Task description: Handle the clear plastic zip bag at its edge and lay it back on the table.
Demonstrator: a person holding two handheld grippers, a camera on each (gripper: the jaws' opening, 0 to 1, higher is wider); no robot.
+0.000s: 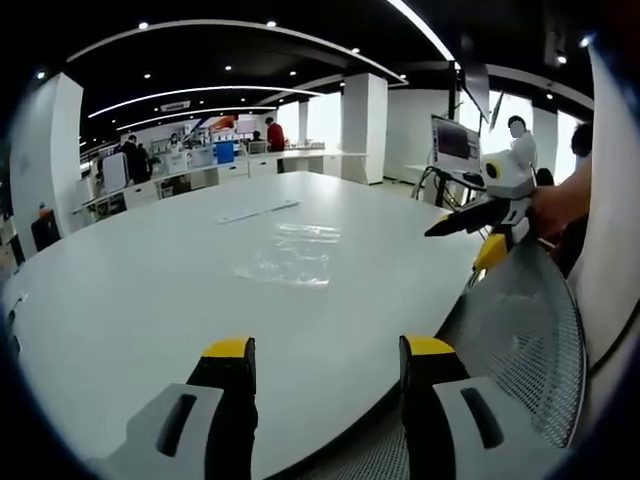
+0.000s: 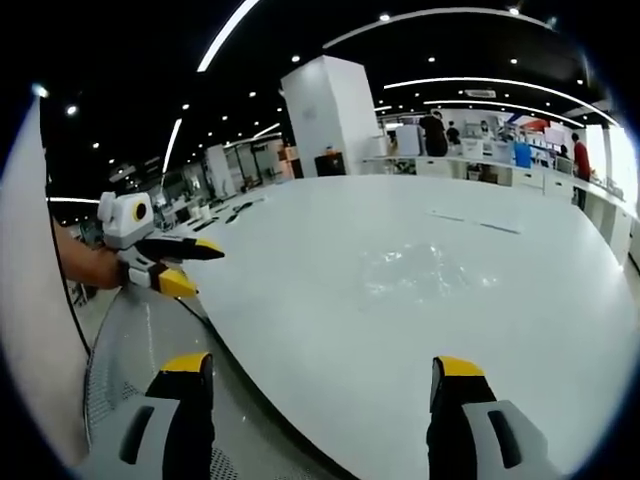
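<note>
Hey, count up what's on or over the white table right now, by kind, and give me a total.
Clear plastic zip bag, lying flat on the white table: 1
Flat white strips at the far side of the table: 2
Grippers, left gripper and right gripper, both open and holding nothing: 2
Total: 5
</note>
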